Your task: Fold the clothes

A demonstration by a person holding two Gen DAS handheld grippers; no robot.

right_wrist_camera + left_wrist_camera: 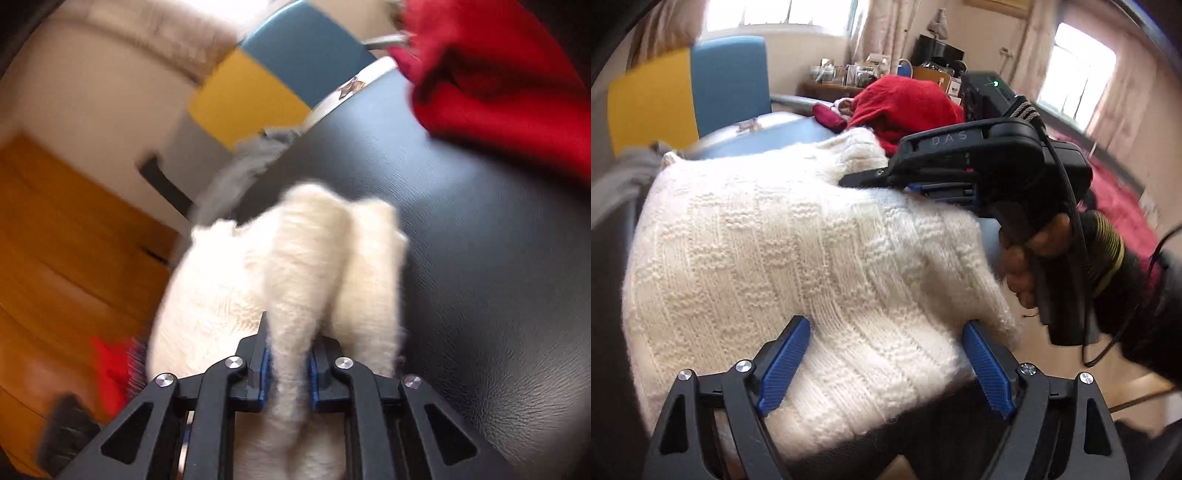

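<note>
**Ana:** Blue ribbed pads right up front: the left gripper (882, 363) stands spread wide over the near hem of the cream cable-knit wool sweater (798, 251), both pads clear of the yarn, nothing held.

**Ben:** And the sweater itself?

**Ana:** It lies bunched on the dark blue leather-look tabletop (480, 229), with its near edge draped over the rim. It looks doubled over once, I'd say, but lumpy rather than squared.

**Ben:** The other side?

**Ana:** The right gripper (289, 367) is nearly closed, pinching a thick ridge of cream knit between its pads; the left camera shows it low on the sweater's far right part.

**Ben:** So how far along?

**Ana:** Midway on this one, I reckon. Beyond it, a red knitted garment (905, 107) sits heaped and unfolded, and a grey cloth (258, 155) hangs off the far table edge. Plenty left.
</note>
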